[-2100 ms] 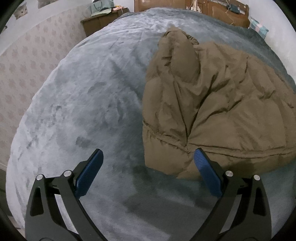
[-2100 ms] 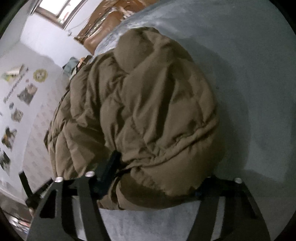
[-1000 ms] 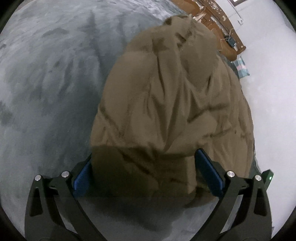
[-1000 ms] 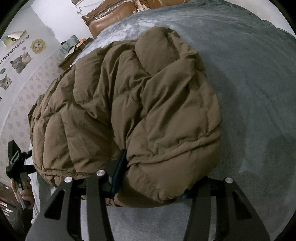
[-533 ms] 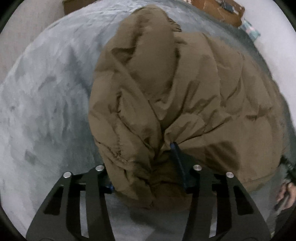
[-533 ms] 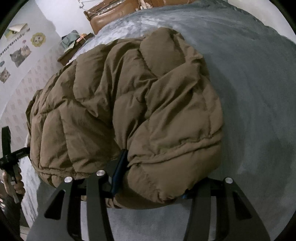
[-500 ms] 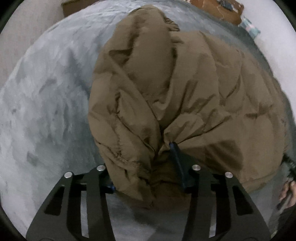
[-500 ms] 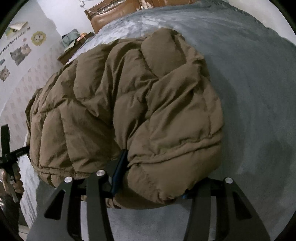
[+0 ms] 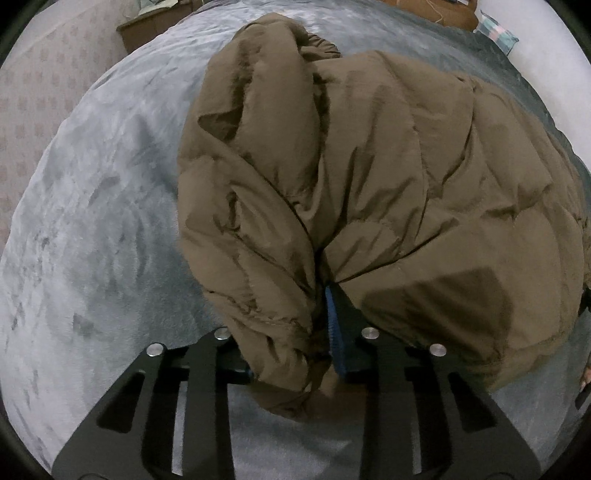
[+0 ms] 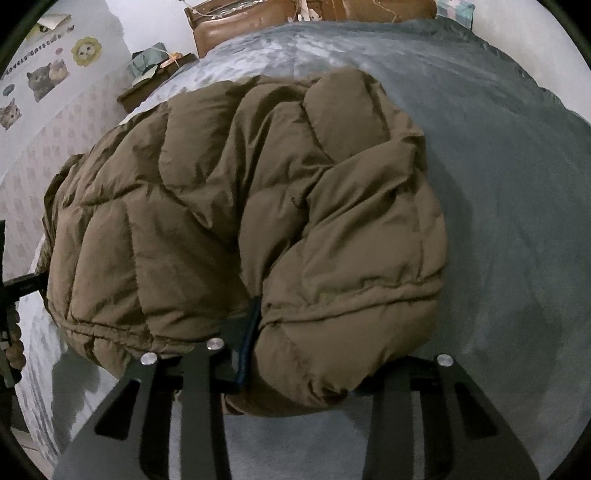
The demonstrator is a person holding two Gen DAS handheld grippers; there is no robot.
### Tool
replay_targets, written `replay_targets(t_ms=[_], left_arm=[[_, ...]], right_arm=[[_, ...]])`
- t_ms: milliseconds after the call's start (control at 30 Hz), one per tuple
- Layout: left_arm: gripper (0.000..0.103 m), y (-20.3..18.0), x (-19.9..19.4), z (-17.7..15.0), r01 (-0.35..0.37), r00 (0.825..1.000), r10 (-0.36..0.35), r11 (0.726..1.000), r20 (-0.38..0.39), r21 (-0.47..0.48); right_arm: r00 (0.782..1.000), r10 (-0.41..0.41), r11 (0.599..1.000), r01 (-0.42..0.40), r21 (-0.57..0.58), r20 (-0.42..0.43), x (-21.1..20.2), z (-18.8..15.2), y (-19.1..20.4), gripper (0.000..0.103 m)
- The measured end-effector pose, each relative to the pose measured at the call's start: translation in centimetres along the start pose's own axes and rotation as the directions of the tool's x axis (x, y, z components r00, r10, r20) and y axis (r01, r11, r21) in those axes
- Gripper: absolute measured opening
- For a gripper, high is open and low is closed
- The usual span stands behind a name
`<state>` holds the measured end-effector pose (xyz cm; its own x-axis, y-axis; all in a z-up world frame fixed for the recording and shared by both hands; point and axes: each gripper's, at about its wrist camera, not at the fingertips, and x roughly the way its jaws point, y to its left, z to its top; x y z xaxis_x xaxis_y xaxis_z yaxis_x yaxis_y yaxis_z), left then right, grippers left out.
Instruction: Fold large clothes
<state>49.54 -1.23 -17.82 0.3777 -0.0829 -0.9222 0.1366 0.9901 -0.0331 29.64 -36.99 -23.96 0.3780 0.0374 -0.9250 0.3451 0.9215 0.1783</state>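
A brown quilted puffer jacket (image 9: 388, 177) lies bunched on a grey plush bed cover (image 9: 92, 221). My left gripper (image 9: 291, 339) is shut on the jacket's near edge, with the blue pad of one finger (image 9: 334, 332) showing against the fabric. In the right wrist view the same jacket (image 10: 258, 206) fills the middle. My right gripper (image 10: 310, 350) is shut on a thick fold of its hem, and the fabric hides most of the fingers. The left gripper's black frame and the hand holding it show at the left edge (image 10: 14, 295).
A wooden headboard (image 10: 314, 14) and a bedside cabinet (image 10: 147, 88) with clutter stand at the far end. A patterned wall (image 9: 22, 74) runs along the left, with cat stickers (image 10: 40, 77) above. Bare grey cover (image 10: 517, 184) lies to the jacket's right.
My left gripper moved from open over the bare cover onto the jacket's edge and closed on it. My right gripper kept its hold while the jacket shifted and lifted slightly.
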Motion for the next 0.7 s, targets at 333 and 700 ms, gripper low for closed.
replay_targets(t_ms=[333, 700], left_arm=[[0.019, -0.3, -1.5, -1.7, -0.032, 0.999, 0.032, 0.999, 0.003, 0.003], [0.014, -2.4, -3.3, -2.1, -0.085, 0.996, 0.084, 0.996, 0.041, 0.026]], right_arm=[[0.999, -0.048, 0.997, 0.048, -0.068, 0.008, -0.8, -0.3, 1.7, 0.034], [0.990, -0.100, 0.983, 0.113, -0.143, 0.096, -3.1, -1.0, 3.1, 0.028]])
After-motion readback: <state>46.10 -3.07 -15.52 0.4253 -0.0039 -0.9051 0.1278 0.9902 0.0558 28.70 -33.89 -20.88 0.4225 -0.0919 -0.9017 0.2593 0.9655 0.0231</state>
